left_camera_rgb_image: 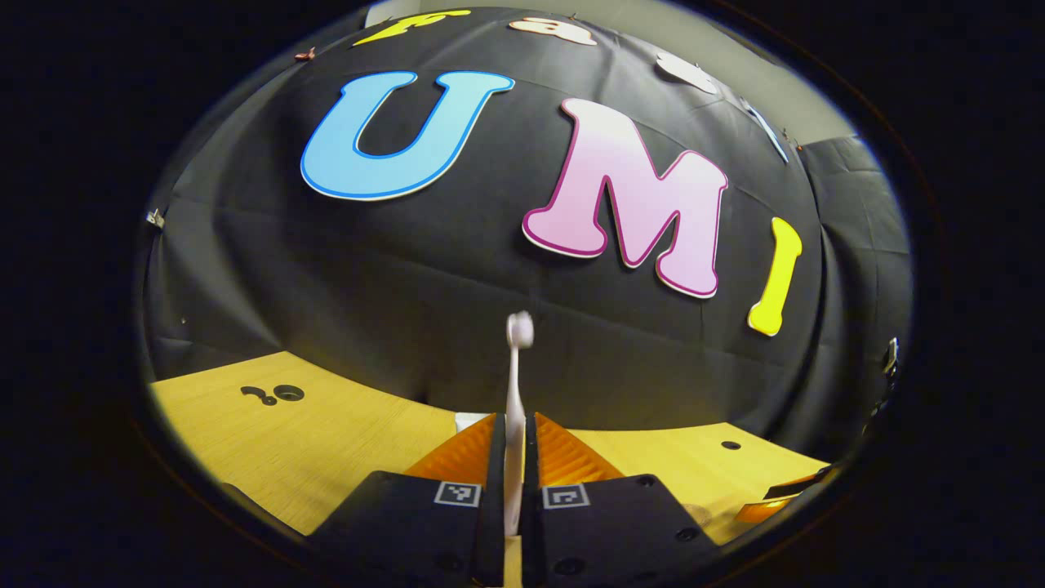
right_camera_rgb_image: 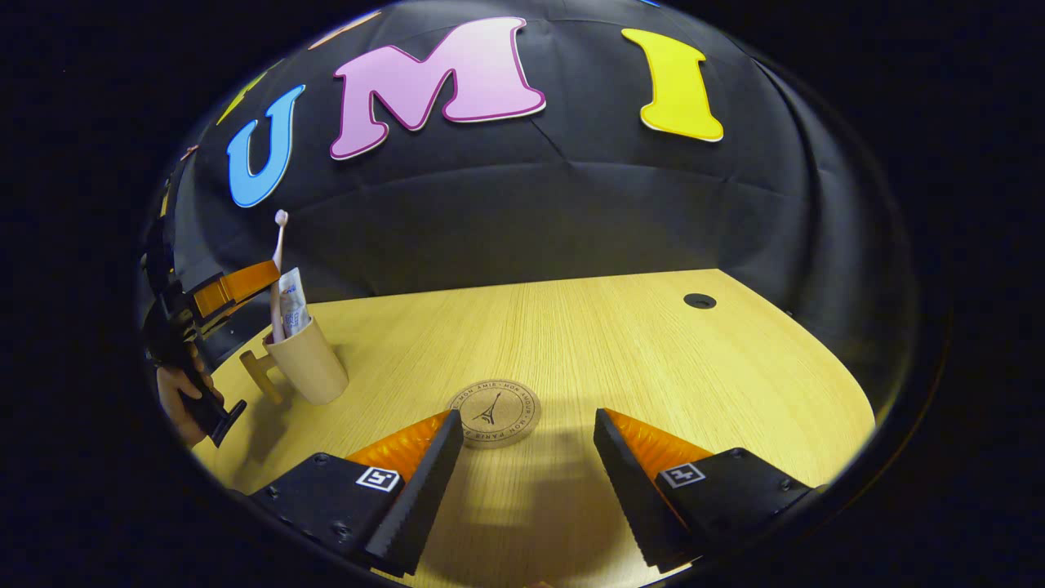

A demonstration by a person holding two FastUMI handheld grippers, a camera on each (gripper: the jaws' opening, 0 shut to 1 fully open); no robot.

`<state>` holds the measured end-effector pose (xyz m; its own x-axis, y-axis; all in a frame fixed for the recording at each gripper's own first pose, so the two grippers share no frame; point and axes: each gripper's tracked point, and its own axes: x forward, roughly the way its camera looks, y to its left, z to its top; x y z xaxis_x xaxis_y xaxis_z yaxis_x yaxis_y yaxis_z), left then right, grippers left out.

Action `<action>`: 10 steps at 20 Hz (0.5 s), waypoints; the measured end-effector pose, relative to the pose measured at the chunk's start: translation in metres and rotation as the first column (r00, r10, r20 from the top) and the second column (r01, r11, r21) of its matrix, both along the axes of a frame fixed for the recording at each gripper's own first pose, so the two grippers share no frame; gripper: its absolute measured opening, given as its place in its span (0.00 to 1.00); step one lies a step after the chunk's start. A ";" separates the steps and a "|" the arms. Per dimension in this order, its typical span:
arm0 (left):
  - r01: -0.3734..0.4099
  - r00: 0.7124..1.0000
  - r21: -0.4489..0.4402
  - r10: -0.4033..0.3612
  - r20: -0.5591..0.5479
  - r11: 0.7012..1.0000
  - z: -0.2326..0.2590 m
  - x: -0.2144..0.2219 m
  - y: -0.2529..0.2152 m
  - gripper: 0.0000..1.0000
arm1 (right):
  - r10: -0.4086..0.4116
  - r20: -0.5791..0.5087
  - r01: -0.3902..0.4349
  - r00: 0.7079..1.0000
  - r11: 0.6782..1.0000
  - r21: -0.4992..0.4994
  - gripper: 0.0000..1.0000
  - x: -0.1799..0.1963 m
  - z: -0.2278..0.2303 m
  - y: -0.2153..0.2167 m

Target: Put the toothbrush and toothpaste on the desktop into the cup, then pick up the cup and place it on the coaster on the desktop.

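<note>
A pale wood-grain worktop point(right_camera_rgb_image: 620, 343) ran up to the booth's wall of creased black cloth point(right_camera_rgb_image: 571, 204). A small round dark hole point(right_camera_rgb_image: 700, 300) sat near the worktop's far edge. Above the cloth, a strip of plain light wall point(left_camera_rgb_image: 735, 49) showed.

Light wooden desktop point(right_camera_rgb_image: 620, 359) with cup point(right_camera_rgb_image: 309, 365) and round cork coaster point(right_camera_rgb_image: 494, 412), well apart.

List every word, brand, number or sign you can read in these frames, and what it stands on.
"MON AMIE": printed ring on the coaster, around a tower drawing; the rest of the ring is too small to be sure of.
Toothpaste in the cup: coloured print, too blurred to read.
Square markers on the right gripper: patterns, no letters.
</note>
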<state>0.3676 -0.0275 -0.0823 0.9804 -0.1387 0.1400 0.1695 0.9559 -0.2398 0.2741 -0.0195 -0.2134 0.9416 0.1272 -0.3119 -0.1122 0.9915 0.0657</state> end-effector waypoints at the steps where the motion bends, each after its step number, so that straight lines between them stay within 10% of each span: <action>1: 0.007 1.000 0.001 -0.007 -0.010 1.000 -0.005 -0.001 -0.002 0.17 | -0.002 -0.003 0.002 1.000 1.000 0.000 0.99 0.000 -0.002 -0.001; 8: 0.023 0.995 0.004 -0.022 -0.098 1.000 -0.015 -0.024 0.006 0.92 | -0.010 -0.013 0.010 1.000 1.000 -0.008 0.98 -0.006 -0.002 -0.007; 10: 0.030 0.985 0.034 -0.024 -0.169 0.999 -0.019 -0.031 0.013 0.96 | -0.011 -0.023 0.011 1.000 1.000 -0.009 0.99 -0.009 -0.002 -0.010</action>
